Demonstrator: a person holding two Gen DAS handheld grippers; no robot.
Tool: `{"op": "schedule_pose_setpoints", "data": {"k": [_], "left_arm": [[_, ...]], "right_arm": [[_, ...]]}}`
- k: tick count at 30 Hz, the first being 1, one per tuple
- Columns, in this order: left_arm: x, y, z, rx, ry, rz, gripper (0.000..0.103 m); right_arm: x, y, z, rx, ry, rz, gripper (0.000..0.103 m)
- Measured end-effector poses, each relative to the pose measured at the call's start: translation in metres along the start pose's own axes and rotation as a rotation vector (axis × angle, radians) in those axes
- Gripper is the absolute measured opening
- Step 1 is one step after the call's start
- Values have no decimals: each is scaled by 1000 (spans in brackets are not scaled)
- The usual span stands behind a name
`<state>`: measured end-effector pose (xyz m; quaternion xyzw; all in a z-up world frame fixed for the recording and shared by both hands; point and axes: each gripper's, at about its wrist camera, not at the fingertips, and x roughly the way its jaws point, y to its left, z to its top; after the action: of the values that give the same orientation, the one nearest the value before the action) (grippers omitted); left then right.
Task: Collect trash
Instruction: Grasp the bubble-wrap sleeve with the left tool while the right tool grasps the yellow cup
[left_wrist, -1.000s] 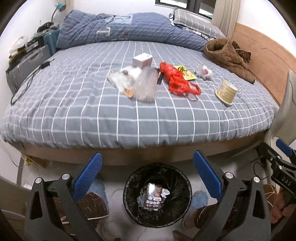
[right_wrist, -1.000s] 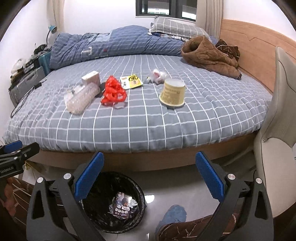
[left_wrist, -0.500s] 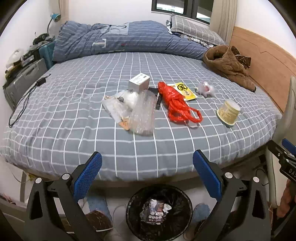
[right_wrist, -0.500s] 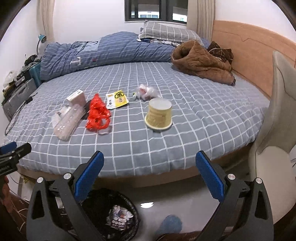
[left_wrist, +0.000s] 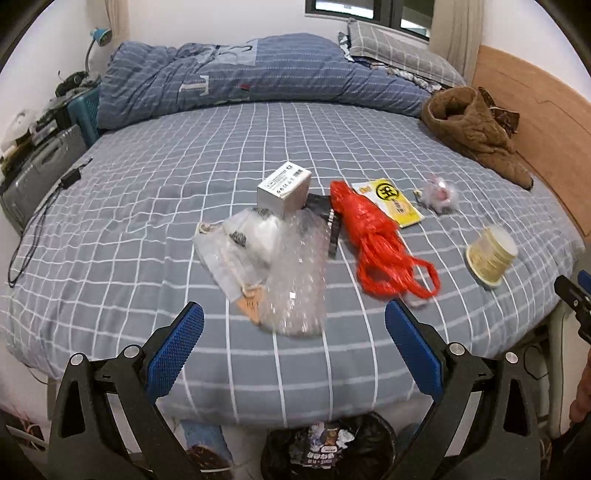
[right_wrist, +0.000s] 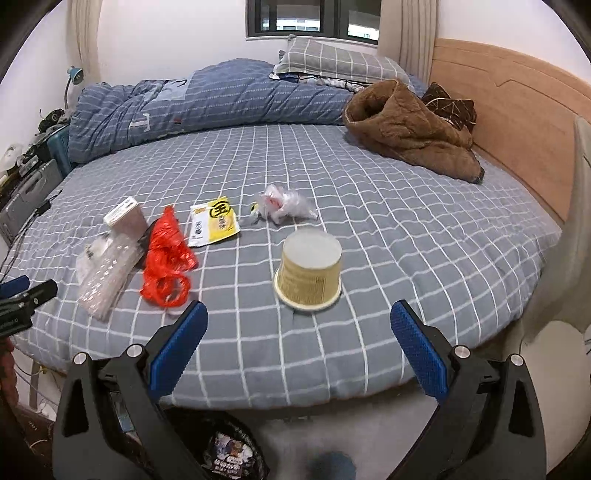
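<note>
Trash lies in a cluster on the bed (left_wrist: 147, 206). In the left view, the left gripper (left_wrist: 293, 334), spread and empty, has risen from the bin (left_wrist: 332, 448) and now faces bubble wrap (left_wrist: 295, 284) mid-bed, red bag (left_wrist: 373, 240) right of it. In the right view, the right gripper (right_wrist: 299, 332), likewise spread, has closed on the cup (right_wrist: 308, 273) upturned near the bed's front edge; pickup seems next.

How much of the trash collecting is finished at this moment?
Done: one crumpled wrapper lies in the black bin. In hand: nothing; the left gripper and right gripper are open. Left on the bed: bubble wrap, red bag, paper cup, white box, yellow packet.
</note>
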<state>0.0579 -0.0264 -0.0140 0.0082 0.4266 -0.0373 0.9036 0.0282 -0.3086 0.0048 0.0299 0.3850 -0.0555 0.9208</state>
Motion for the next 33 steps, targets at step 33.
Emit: {"op": "schedule_pose_setpoints", "data": {"k": [33], "left_arm": [[137, -13, 25, 123, 178, 39, 57]], "right_arm": [[151, -8, 28, 30, 126, -15, 73]]}}
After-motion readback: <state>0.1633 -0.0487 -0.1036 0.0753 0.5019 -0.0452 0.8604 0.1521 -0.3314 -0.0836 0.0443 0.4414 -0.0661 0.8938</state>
